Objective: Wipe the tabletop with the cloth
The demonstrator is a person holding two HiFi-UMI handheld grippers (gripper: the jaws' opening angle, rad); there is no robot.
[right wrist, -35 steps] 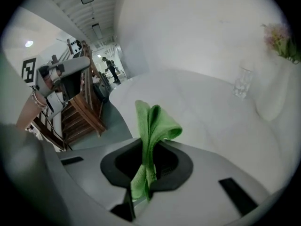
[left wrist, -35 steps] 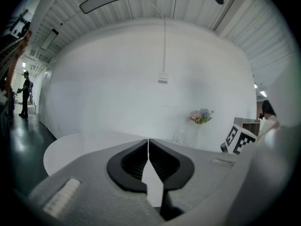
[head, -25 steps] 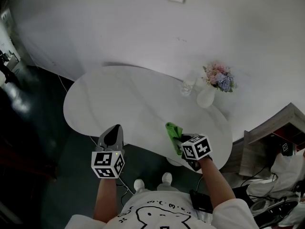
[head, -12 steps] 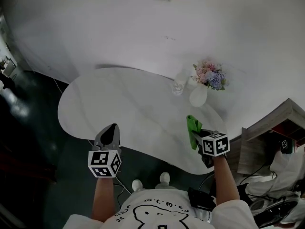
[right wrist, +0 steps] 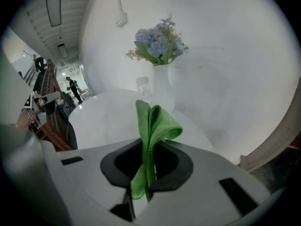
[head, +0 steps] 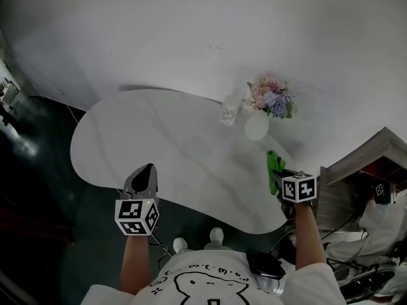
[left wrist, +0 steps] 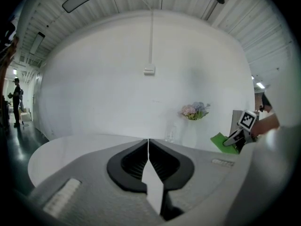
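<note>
Forearms reach forward from a white printed shirt [head: 210,284], one gripper in each hand. The left gripper [head: 146,170] is at the counter's [head: 172,145] near edge with its jaws pressed together and nothing between them [left wrist: 148,145]. The right gripper [head: 280,180] is at the counter's right end, just inside the rounded rim, with its jaws clamped on a green cloth [head: 275,169].

From the left gripper across to the far rim, the white oval top lies bare, with dark floor [head: 38,170] off its left end. On the right the room is tighter: a wooden cabinet [head: 356,170] stands just off that end. Past the cloth, near the far rim, a white vase [head: 257,127] of pink and blue flowers [head: 270,97] stands beside a clear glass [head: 229,113]. The white wall [head: 127,37] rises close behind them.

In the right gripper view the cloth [right wrist: 153,126] is a bright green, fine-textured square folded into layers. It stands up out of the jaws [right wrist: 146,168], its top curling over to the right, and a short tail hangs below the grip. Whether it touches the counter cannot be told.
</note>
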